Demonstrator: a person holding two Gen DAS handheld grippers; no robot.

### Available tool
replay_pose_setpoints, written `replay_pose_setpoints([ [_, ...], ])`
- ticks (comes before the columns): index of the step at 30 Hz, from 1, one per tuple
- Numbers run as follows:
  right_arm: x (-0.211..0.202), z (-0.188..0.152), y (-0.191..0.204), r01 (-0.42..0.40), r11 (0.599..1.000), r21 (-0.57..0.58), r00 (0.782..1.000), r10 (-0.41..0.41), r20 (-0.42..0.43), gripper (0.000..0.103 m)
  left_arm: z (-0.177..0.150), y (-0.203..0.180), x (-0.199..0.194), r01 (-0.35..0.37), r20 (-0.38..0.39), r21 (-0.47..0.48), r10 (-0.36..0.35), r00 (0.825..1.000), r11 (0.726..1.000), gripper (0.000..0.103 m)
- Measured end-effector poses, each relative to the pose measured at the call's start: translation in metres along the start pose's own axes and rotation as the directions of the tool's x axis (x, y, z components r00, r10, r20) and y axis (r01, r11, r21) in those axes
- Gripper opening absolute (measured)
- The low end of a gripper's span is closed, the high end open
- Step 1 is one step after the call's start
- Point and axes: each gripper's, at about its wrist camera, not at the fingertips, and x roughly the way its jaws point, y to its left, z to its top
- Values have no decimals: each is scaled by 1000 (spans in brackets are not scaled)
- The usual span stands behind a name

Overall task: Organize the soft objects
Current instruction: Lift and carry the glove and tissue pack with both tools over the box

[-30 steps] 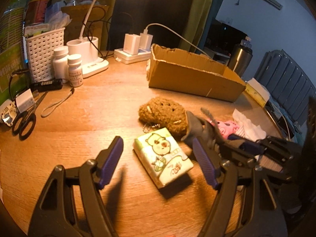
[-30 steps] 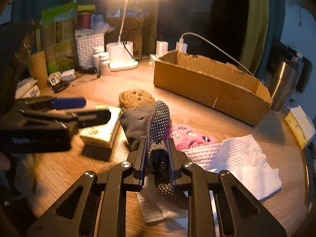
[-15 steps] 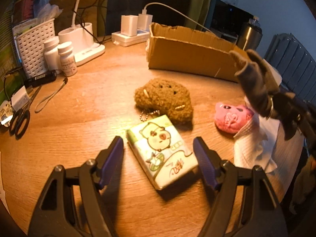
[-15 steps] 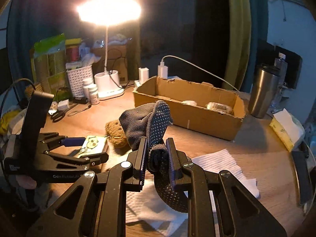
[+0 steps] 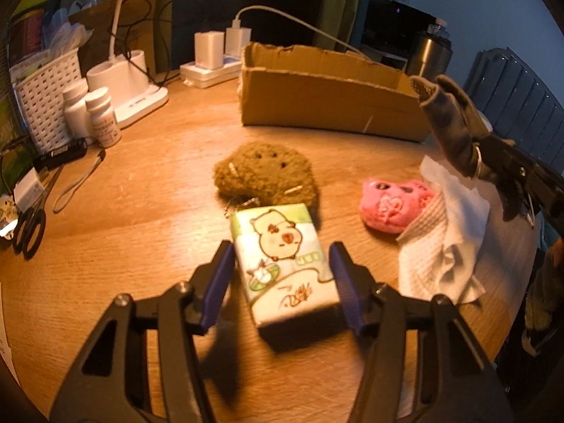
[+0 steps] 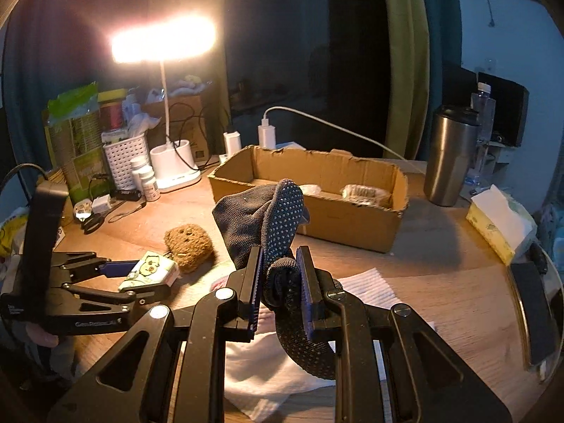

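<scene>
since a second ago the left gripper has closed in around the tissue pack, fingers wide and not yet gripping; next, squeeze. the right gripper, now raised, pinches the dotted sock toward the cardboard box; next, release inside.

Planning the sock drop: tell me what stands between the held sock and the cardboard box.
Nothing visible does. The right gripper holds the gray sock in the air, short of the cardboard box; its near wall is low, its top open, and bare table lies below.
</scene>
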Motion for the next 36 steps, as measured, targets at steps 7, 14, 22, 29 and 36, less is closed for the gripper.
replay_pose_setpoints([
  [7, -10, 6, -9, 13, 1000, 2, 1000, -13, 23, 20, 6, -13, -18, 40, 66, 29, -41, 997, 999, 56],
  [14, -20, 12, -12, 24, 1000, 1, 999, -24, 48, 20, 14, -30, -41, 45, 158, 84, -58, 986, 995, 56],
  [22, -30, 25, -13, 38, 999, -7, 996, -38, 79, 20, 29, -37, -60, 39, 227, 97, -60, 972, 995, 56],
  [29, -38, 33, -13, 50, 999, -15, 994, -48, 102, 20, 40, -40, -79, 46, 303, 95, -73, 950, 994, 57],
  [36, -45, 45, -9, 63, 997, -39, 990, -57, 130, 20, 51, -45, -98, 70, 373, 113, -108, 922, 991, 57],
])
